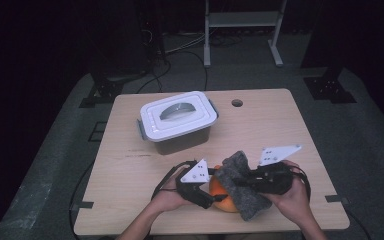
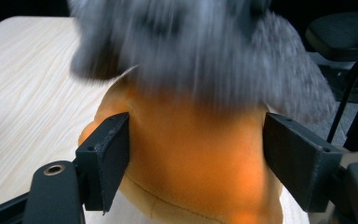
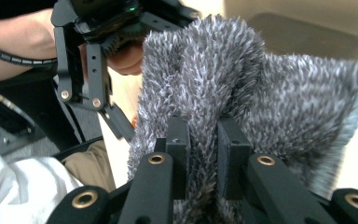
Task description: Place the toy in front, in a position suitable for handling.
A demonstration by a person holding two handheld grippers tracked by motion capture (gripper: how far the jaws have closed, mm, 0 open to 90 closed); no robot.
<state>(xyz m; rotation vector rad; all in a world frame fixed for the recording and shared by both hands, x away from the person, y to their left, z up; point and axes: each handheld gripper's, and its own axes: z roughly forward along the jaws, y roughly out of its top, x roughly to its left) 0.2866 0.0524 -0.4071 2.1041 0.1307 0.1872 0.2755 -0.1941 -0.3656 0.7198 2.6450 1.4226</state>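
Note:
An orange plush toy (image 1: 220, 196) lies near the table's front edge, half covered by a grey fuzzy cloth (image 1: 242, 182). My left gripper (image 1: 209, 199) comes in from the left. In the left gripper view, the left gripper (image 2: 196, 140) has both pads pressed against the sides of the plush toy (image 2: 196, 154), with the blurred cloth (image 2: 200, 51) draped over its top. My right gripper (image 1: 247, 184) reaches in from the right. In the right gripper view, the right gripper (image 3: 203, 135) is shut tight on a fold of the cloth (image 3: 261, 93), which bunches up above its jaws.
A white lidded storage box (image 1: 179, 120) with side latches stands at the table's back centre-left. A round hole (image 1: 237, 103) sits in the tabletop (image 1: 290, 145) behind the hands. Cables and metal frame legs lie on the floor beyond the far edge.

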